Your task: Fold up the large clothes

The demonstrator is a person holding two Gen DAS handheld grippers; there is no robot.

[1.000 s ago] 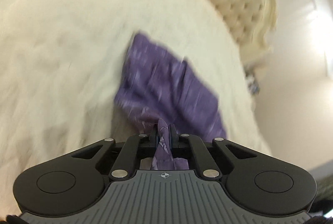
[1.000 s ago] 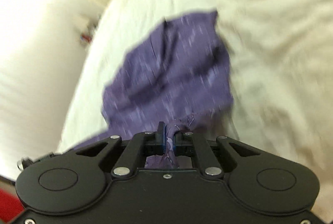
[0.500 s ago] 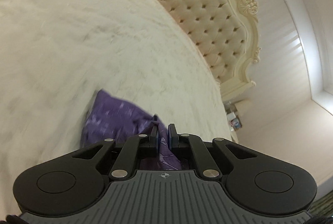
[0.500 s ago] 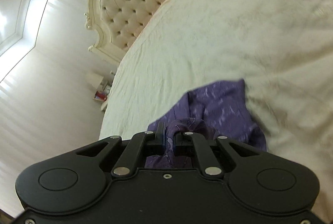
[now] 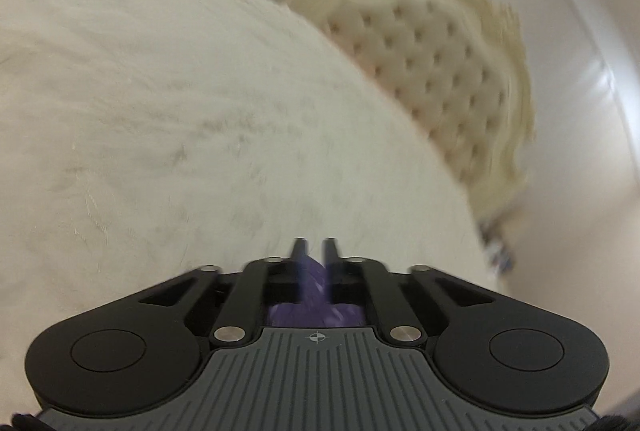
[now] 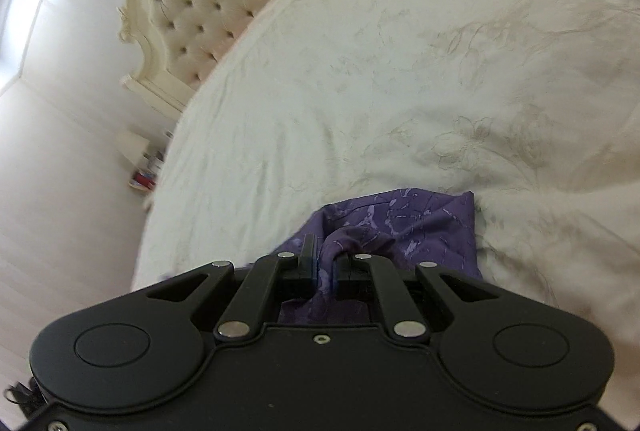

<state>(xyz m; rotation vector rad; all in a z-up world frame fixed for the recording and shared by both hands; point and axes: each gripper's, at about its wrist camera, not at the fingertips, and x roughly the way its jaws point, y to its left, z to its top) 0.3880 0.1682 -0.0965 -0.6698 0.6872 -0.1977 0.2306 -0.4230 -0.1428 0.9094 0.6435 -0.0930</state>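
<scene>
Holding purple garment [image 6: 404, 227] at two points, cloth trailing forward onto the bed [image 6: 400, 71]. Right gripper [image 6: 326, 259] clamping tight on a bunched fold. Left gripper [image 5: 314, 251] having just been opening slightly, jaws a little apart, fabric still sitting between them, contact unclear through blur. Likely laying down next.
</scene>
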